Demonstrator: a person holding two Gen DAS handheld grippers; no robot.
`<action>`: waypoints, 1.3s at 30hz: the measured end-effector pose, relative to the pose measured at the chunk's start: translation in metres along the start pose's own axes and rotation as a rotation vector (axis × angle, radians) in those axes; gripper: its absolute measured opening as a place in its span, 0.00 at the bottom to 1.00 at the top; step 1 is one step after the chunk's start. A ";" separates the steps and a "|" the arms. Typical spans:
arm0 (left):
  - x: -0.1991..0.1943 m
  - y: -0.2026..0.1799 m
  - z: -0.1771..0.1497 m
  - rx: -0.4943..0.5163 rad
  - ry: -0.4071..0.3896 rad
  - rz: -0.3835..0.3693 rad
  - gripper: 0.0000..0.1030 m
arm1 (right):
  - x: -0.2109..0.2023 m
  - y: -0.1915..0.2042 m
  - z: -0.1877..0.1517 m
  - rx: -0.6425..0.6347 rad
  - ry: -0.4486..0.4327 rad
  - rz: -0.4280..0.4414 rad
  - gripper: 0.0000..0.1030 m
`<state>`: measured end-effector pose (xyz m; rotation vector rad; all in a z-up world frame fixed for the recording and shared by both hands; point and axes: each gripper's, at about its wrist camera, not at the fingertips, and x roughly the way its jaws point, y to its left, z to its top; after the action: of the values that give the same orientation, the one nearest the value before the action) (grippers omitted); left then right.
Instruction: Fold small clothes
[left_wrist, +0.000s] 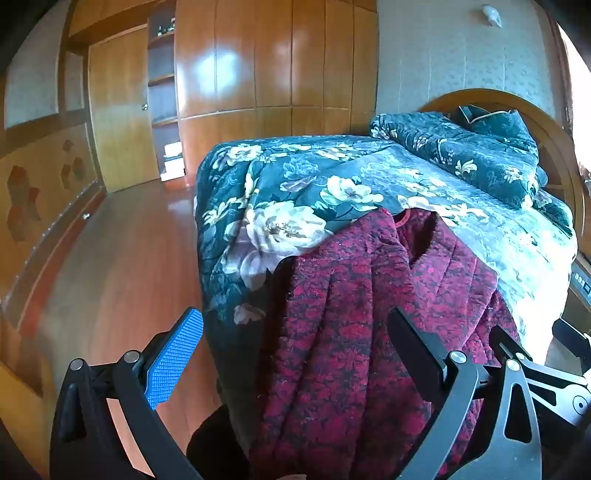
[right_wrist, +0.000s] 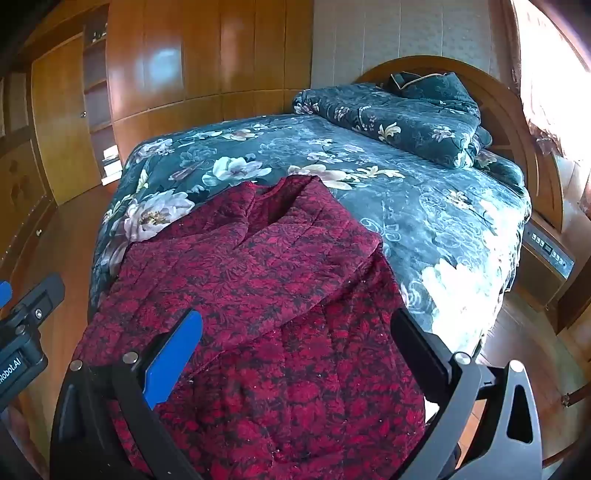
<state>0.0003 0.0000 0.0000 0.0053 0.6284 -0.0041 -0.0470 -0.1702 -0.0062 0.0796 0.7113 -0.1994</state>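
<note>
Left gripper (left_wrist: 295, 354): fingers spread wide, nothing between them, poised over the near left part of the garment. Right gripper (right_wrist: 295, 354): likewise spread wide and unloaded, hovering above the garment's near half.

Red quilted jacket (right_wrist: 258, 280): spread on the foot end of the bed (right_wrist: 424, 206), collar toward the headboard, lower part draped over the bed's near edge. Floral dark-red pattern, stitched padding visible.

Handling, as judged: soft but thick, some heft, likely to hold bulky folds rather than crisp creases. Fabric looks matte, not slick. Best purchase probably at a hem corner or side seam, where the padding thins. Pinching mid-panel risks gathering only the top layer.

Folded floral duvet (right_wrist: 406, 122) at the head end, well apart.
</note>
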 end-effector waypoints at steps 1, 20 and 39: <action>-0.001 -0.001 0.000 0.001 0.000 -0.001 0.96 | 0.001 0.000 0.000 0.000 0.006 0.000 0.98; 0.002 -0.007 -0.002 0.035 0.001 0.005 0.96 | 0.013 -0.011 -0.005 0.042 0.038 0.028 0.98; -0.003 0.003 -0.003 0.037 0.004 0.009 0.96 | 0.012 -0.014 -0.004 0.062 0.052 0.050 0.98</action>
<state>-0.0038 0.0030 -0.0003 0.0436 0.6321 -0.0071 -0.0430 -0.1849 -0.0170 0.1624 0.7540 -0.1722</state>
